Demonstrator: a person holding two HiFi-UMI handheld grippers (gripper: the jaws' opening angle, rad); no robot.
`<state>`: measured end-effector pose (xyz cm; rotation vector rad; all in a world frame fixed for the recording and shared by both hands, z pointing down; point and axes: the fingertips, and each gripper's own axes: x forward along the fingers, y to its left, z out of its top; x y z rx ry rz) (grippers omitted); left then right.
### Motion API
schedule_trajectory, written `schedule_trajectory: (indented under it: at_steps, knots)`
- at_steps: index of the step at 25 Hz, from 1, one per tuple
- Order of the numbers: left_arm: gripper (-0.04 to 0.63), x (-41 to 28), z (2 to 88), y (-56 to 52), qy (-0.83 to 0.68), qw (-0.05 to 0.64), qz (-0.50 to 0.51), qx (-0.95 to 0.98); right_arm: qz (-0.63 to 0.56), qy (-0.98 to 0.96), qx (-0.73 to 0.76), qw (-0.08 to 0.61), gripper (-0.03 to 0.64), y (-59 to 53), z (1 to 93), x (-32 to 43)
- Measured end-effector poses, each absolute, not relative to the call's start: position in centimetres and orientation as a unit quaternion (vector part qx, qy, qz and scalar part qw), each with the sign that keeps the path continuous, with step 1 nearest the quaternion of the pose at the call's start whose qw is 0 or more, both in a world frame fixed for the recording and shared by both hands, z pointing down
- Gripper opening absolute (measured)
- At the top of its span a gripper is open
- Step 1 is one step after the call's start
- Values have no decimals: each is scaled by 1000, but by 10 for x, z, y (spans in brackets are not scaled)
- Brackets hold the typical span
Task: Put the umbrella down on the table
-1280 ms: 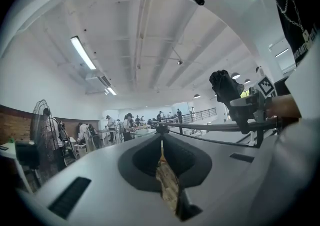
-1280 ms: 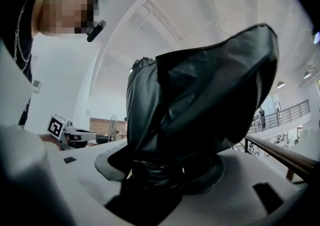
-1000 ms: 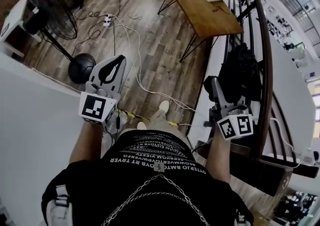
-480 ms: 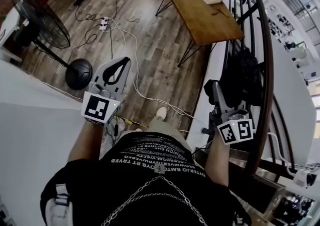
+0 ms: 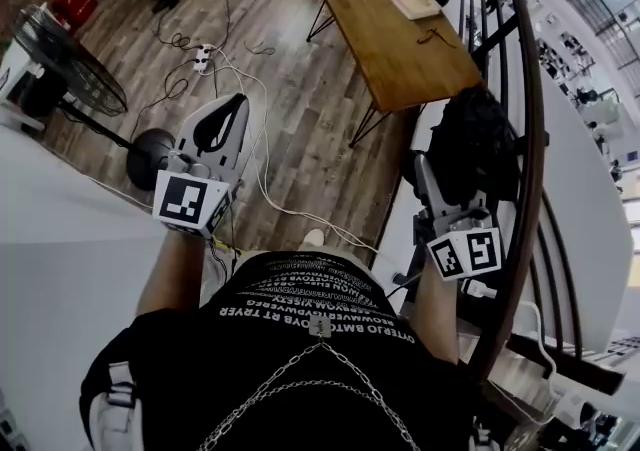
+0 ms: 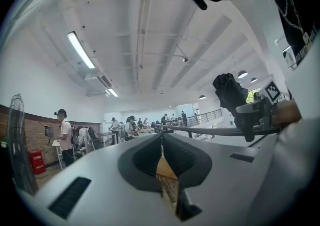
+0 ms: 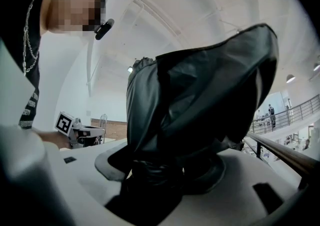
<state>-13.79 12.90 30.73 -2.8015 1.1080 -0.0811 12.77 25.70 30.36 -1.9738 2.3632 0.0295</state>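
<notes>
The right gripper (image 5: 438, 179) pinches the folded black umbrella (image 5: 482, 139), apparently near one end. Carry it level to the wooden tabletop (image 5: 385, 24) ahead and lay it flat. The left gripper (image 5: 232, 109) is pressed together, empty.

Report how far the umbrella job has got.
Done: the right gripper is clamped on the folded black umbrella. In hand: the umbrella is held up in the air, with the wooden table ahead across the floor, not yet under it. Left: reach the table and lay the umbrella down. The left gripper is shut and empty.
</notes>
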Motion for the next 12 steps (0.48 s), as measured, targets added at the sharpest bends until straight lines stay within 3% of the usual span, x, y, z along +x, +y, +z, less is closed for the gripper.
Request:
schedule_trajectory:
  at_steps: [12]
  knots:
    - [34,-81,303,106,410,75,-60,-907,-29,804,-590,58,279,206,328,182]
